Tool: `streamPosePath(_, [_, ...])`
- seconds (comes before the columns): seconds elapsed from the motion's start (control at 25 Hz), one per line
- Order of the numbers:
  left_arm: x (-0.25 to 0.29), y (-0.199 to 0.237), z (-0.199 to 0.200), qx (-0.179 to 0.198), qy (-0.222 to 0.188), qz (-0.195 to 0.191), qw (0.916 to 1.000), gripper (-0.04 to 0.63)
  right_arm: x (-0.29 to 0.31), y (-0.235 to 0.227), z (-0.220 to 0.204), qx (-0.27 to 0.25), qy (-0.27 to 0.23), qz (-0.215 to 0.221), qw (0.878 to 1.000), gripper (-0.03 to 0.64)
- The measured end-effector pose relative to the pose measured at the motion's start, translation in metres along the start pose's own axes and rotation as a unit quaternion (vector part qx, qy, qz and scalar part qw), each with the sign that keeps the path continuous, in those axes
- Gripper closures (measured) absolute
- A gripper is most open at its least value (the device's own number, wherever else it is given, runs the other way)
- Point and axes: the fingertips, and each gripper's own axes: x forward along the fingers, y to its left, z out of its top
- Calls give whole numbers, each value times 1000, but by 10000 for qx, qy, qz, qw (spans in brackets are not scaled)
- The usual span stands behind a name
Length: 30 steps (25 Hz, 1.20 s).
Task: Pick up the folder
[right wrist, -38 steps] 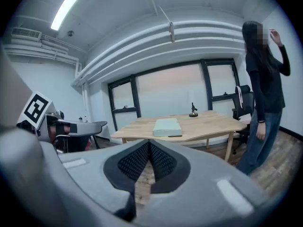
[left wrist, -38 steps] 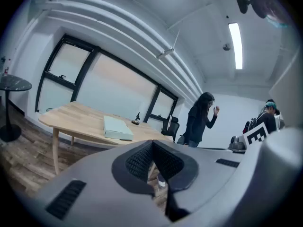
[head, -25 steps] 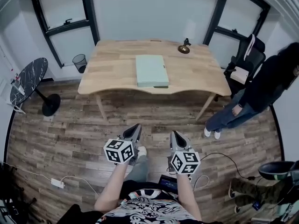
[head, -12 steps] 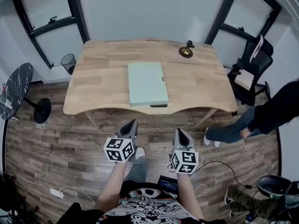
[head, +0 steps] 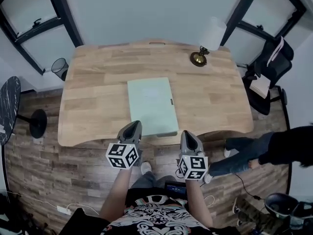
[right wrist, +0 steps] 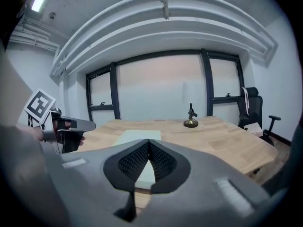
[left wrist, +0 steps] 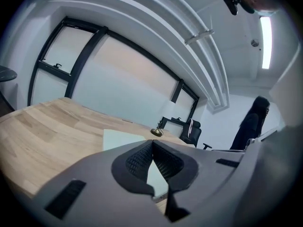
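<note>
A pale green folder (head: 152,105) lies flat near the front middle of a wooden table (head: 93,97). In the left gripper view the folder (left wrist: 120,138) shows just beyond the jaws; in the right gripper view the folder (right wrist: 139,136) lies ahead on the table. My left gripper (head: 133,128) is shut and empty, its tips at the table's front edge, left of the folder's near corner. The right gripper (head: 188,137), also shut and empty, hangs at the table's front edge, right of the folder.
A small brass lamp (head: 199,58) with a white shade stands at the table's back right. A black office chair (head: 271,67) is at the right. A person's legs (head: 249,153) stand at the right of the table. A round black side table (head: 10,109) and a bin (head: 59,67) are at the left.
I have walked up to the table: it and the folder grew nearer, and both grippers now reach its front edge. The person at the right has shifted down the frame.
</note>
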Motion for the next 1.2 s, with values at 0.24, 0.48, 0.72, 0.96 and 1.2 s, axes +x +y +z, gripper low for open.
streamPosePath(0.24, [20,21,-1,-29,170,192,9997,588,28,-13,1,116,94,11,9999,612])
streamPosePath(0.48, [31,38,8,-45,140,368,9992,588,46,-3,16,237,-170,356,9989,612])
streamPosePath(0.72, [49,33,19,114,137,340,9993,588,69,1,23,310,-187,595,9976,612])
streamPosePath(0.96, [64,42,18,106,234,460,9986,586,89,1,20,185,65,683,9975,612])
streamPosePath(1.2, [73,57,15,28,193,567,9982,586,112,-6,14,201,284,749,9966,612])
